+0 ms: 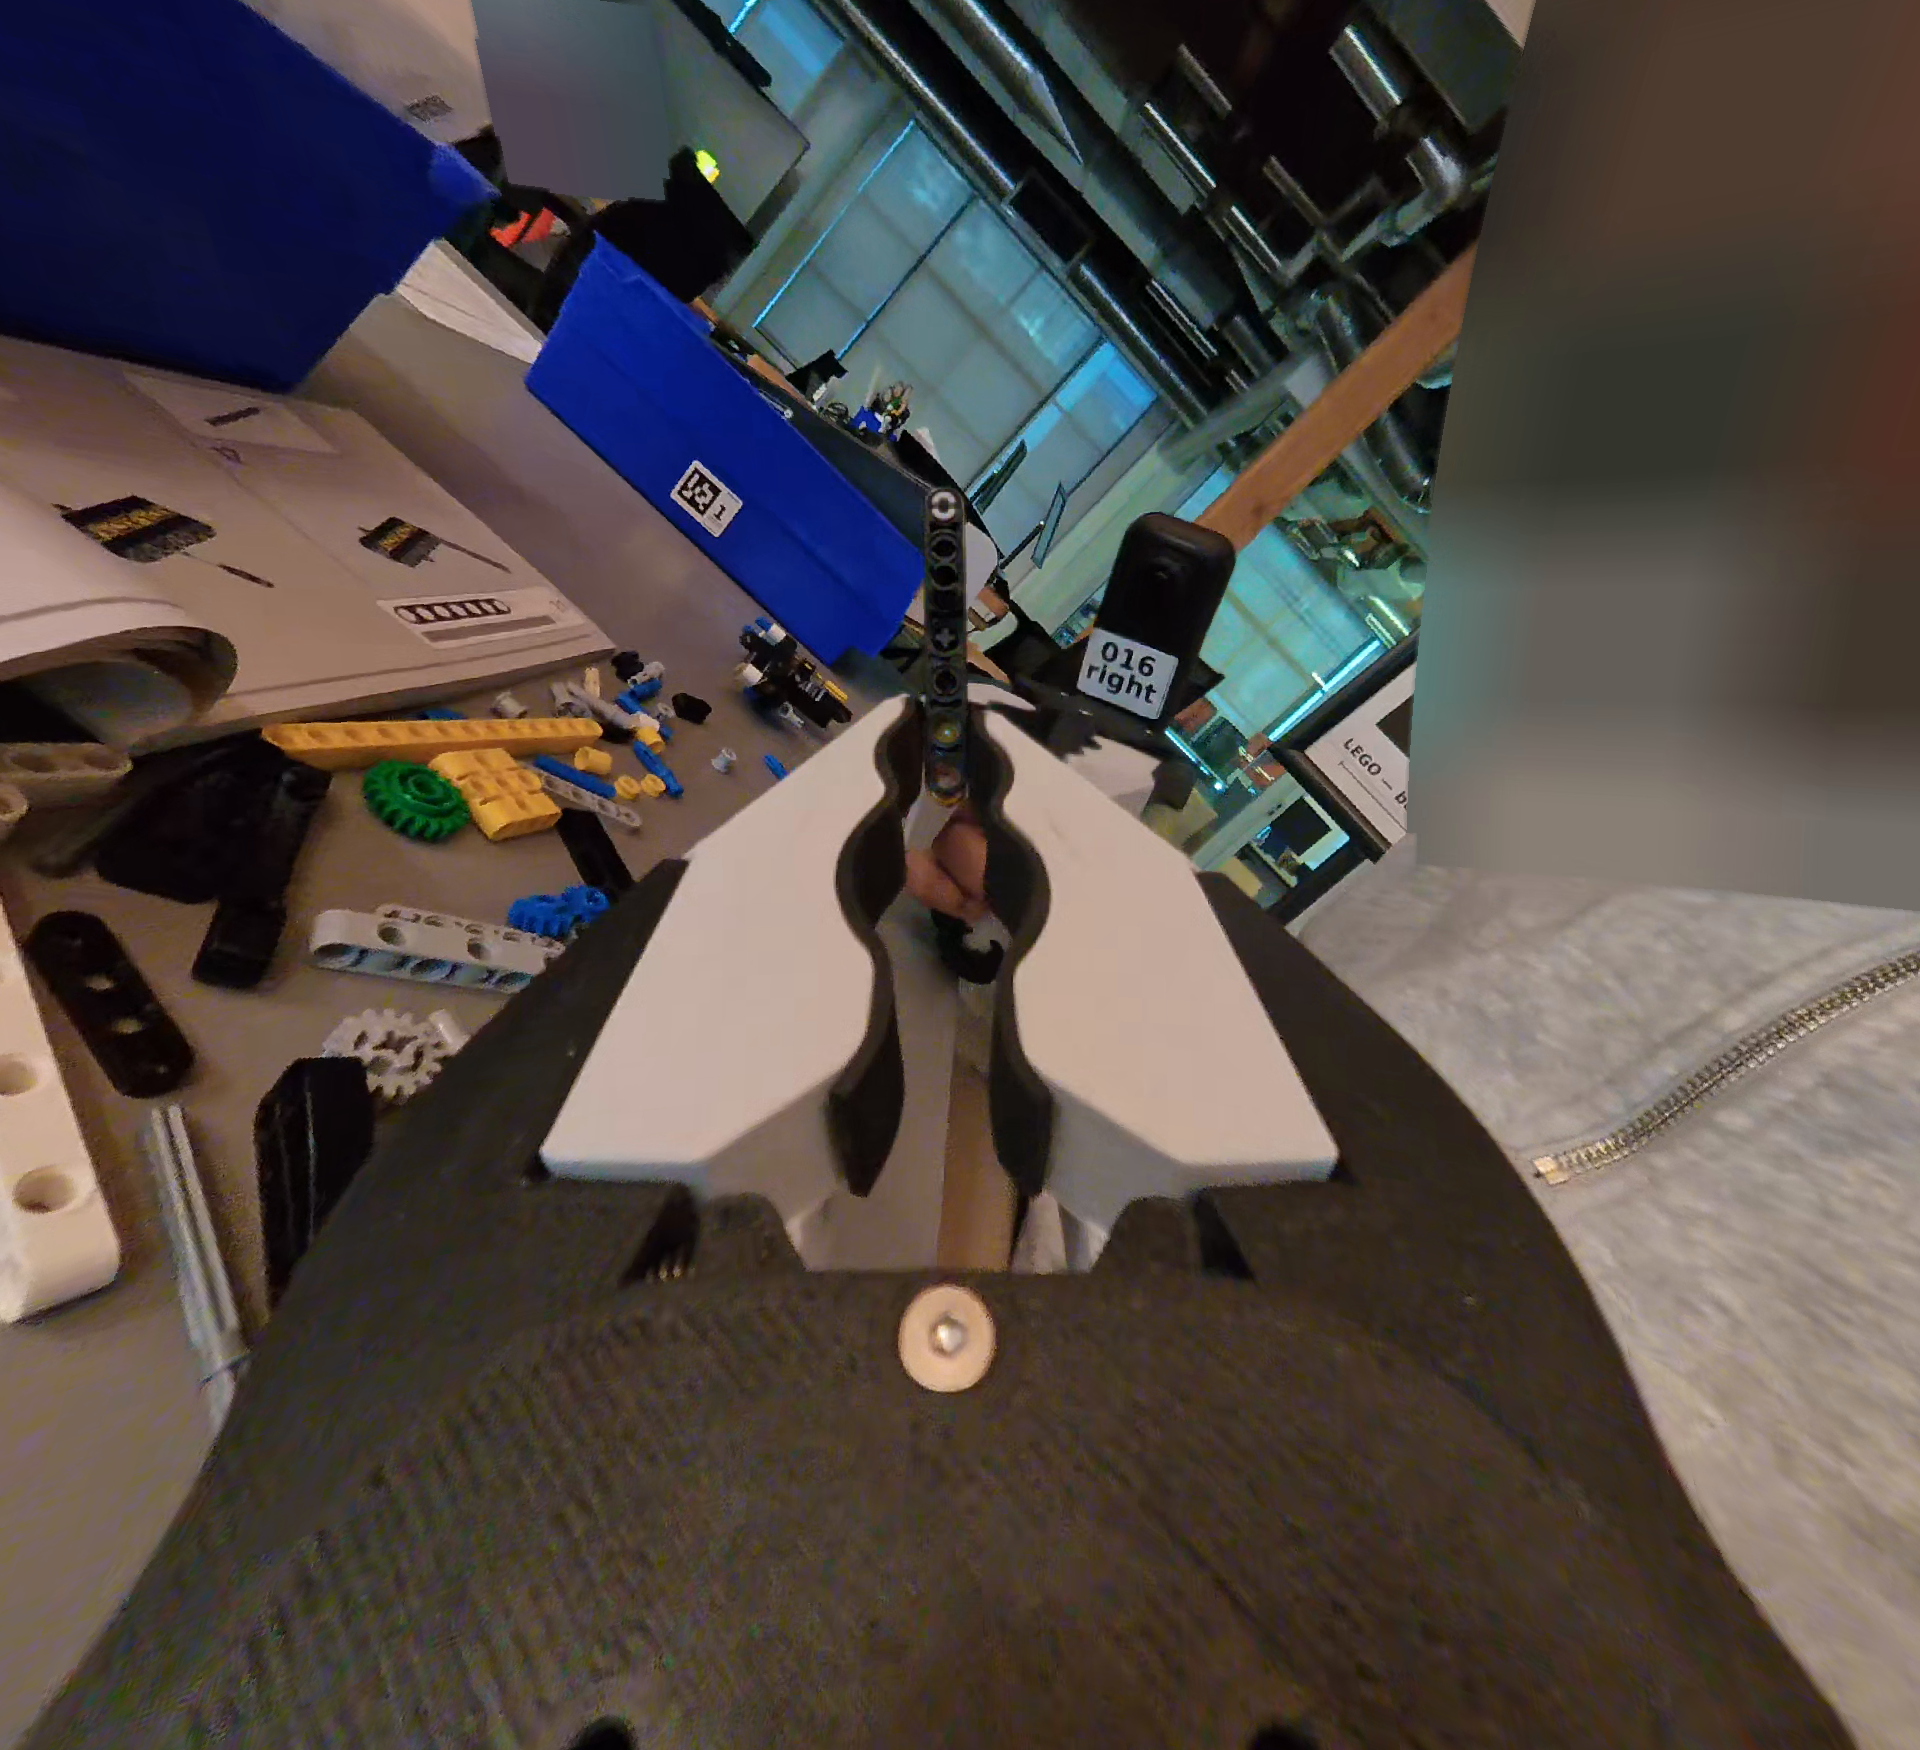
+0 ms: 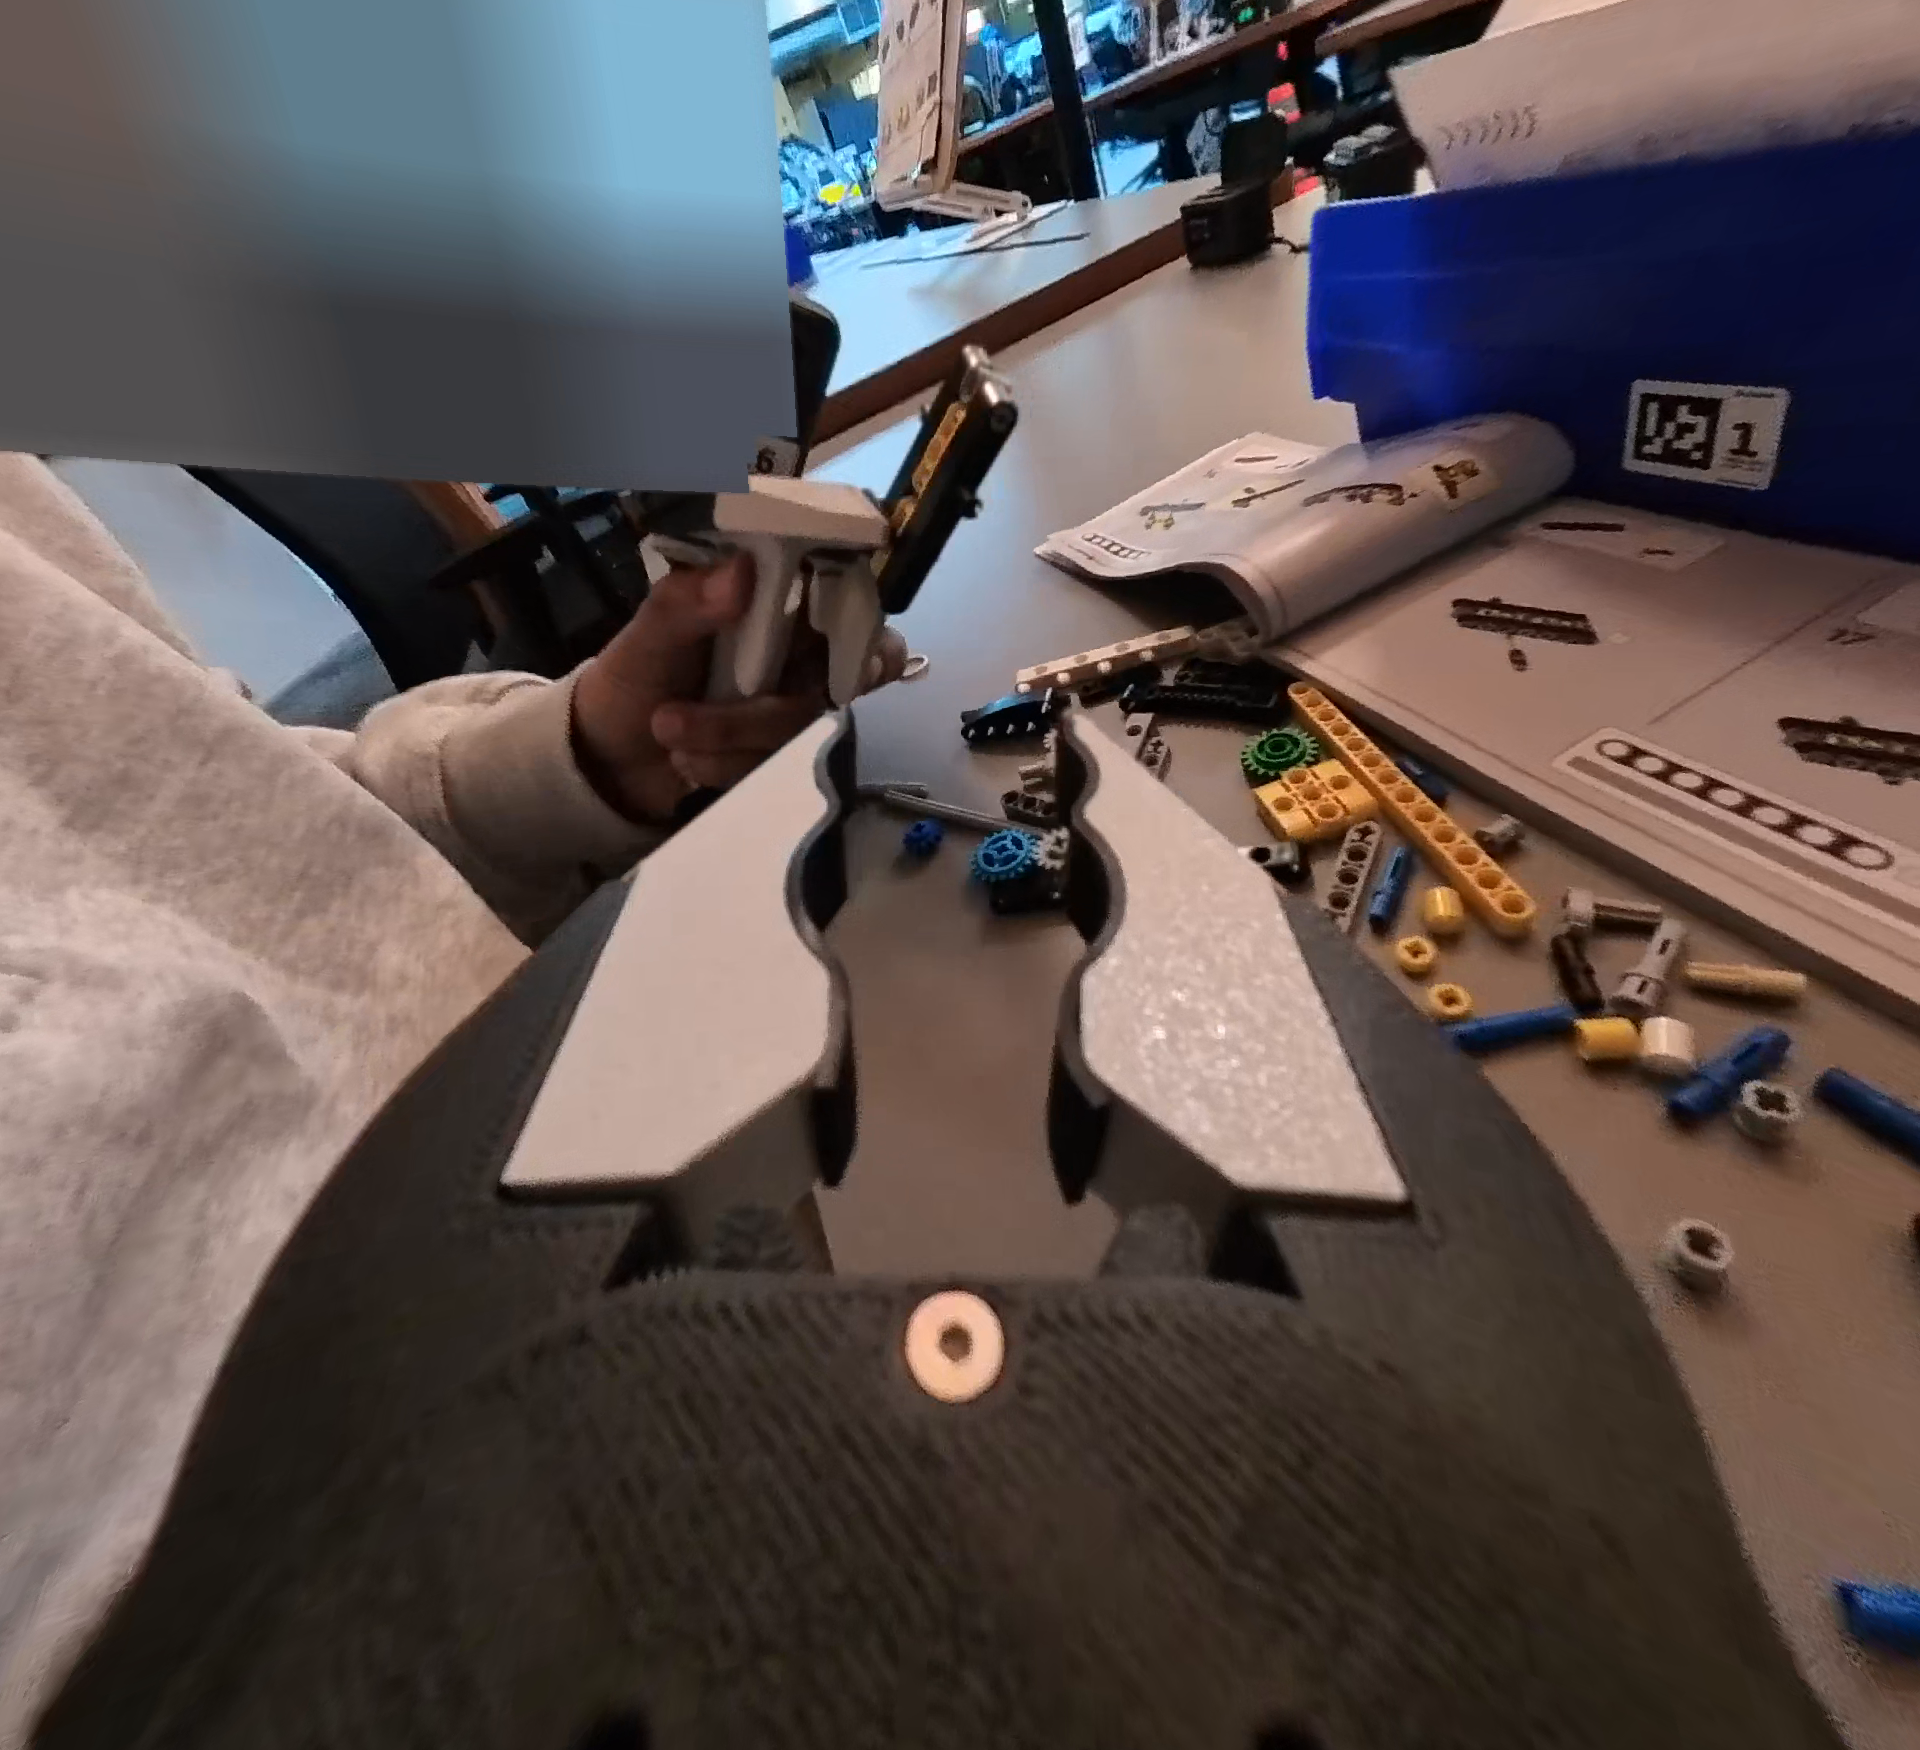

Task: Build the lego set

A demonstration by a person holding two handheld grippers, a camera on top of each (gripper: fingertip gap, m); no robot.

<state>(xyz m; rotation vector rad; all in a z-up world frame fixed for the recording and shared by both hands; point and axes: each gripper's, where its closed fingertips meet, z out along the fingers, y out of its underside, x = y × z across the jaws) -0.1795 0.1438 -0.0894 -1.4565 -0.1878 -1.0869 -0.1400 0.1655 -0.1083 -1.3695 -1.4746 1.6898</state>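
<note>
While the left gripper [image 1: 943,755] is clamped narrow on a black beam assembly [image 1: 943,620], that assembly is held in the air above the table [image 2: 1143,391], tilted, with its long end sticking out past the fingertips. From the right wrist view the same assembly [image 2: 940,495] is seen as black with yellow along one side and a grey end piece, gripped by the left gripper [image 2: 821,547] in a hand [image 2: 686,724] with a grey sleeve. Right gripper [image 2: 956,765] is held with a clear gap between the fingers, nothing between them, hovering over loose parts. Parts are scattered on the table: a long yellow beam [image 2: 1403,807], a green gear [image 2: 1276,753], a blue gear [image 2: 1003,853], blue pins [image 2: 1512,1025], grey bushes [image 2: 1696,1253]. An open manual [image 2: 1558,661] is spread at the far right, with a blue bin [image 2: 1558,329] behind it. A camera [image 1: 1164,599] on the right gripper is visible just past the assembly in the left wrist view.
</note>
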